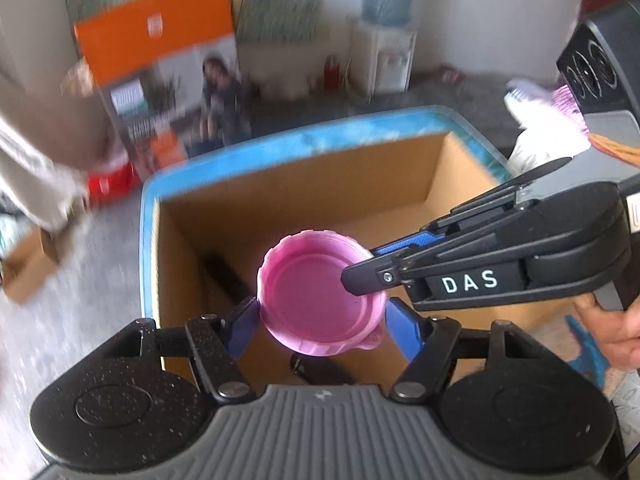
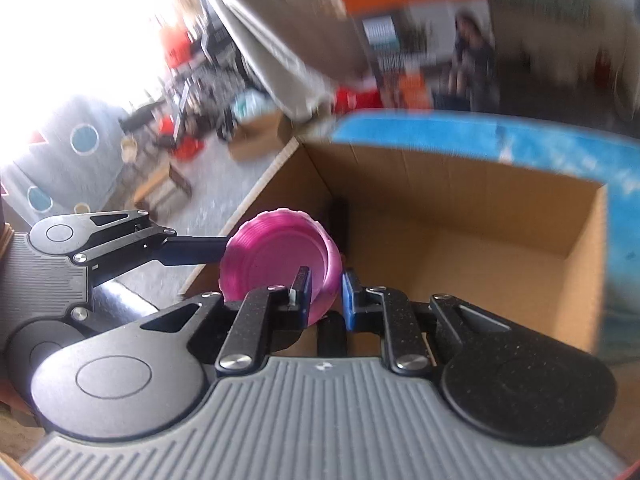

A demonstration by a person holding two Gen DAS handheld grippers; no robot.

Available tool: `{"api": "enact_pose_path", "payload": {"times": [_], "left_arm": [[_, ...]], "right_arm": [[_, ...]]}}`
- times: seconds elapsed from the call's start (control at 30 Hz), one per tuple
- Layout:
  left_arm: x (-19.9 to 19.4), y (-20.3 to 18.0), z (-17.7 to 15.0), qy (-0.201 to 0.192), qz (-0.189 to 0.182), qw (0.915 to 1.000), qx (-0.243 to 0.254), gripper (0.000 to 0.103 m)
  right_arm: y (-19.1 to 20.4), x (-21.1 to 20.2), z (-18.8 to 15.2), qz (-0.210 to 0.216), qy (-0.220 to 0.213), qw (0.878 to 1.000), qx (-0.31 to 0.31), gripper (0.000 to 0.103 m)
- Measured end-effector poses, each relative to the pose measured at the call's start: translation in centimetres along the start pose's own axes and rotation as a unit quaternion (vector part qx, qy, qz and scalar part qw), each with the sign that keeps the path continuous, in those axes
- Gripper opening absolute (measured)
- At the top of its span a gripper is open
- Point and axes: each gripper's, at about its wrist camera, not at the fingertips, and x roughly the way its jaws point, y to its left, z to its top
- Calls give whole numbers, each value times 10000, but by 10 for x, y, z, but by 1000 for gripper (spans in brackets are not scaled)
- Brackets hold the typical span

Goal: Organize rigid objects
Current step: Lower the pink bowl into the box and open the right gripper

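A pink round lid [image 1: 320, 300] with a ribbed rim hangs hollow side up over an open cardboard box [image 1: 440, 184]. My left gripper [image 1: 324, 330] clasps it across its width, with a blue pad pressed on each side. My right gripper [image 1: 370, 264] comes in from the right and pinches the lid's rim. In the right wrist view the lid [image 2: 276, 264] stands on edge. Its rim is clamped between the blue pads of my right gripper [image 2: 326, 294], and a left finger [image 2: 192, 248] touches it from the left. The box [image 2: 480, 208] lies just beyond and below.
Long dark objects [image 1: 228, 276] lie on the box floor. The box stands on a blue surface [image 1: 360, 124]. An orange carton [image 1: 156, 40] and a water dispenser [image 1: 384, 60] stand behind. A small cardboard box [image 1: 28, 268] sits on the grey floor. A person's hand [image 1: 616, 332] holds the right gripper.
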Motion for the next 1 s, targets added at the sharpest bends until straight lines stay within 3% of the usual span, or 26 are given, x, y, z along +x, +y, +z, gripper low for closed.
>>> {"api": "enact_pose_path", "payload": {"times": [0.23,0.43,0.7,0.9,0.97,1.0], "left_arm": [[54,22,1,730,-60,9973,-65,69],[73,24,5,928,68,9956,-60,68],[49,19,5,586,86,9981,-186,71],[4,5,-1,84,101,9997,-224,77],[-14,-3,-6,-105,140,9997,-198,81],[-20,-5,-9,-171,151,9995,-200,84]], "right_arm": [[-18,82,7,-70,1034,9941,309,14],[-18,118,1,-215,1332,9904,309,14],[-27,105,9,-289,951,9941,438,16],[-23,39,3,-95,205,9983,541,16],[-19,7,-7,-51,-103,9985,529,21],[-18,-10,-12,-22,-252,9983,525,28]]}}
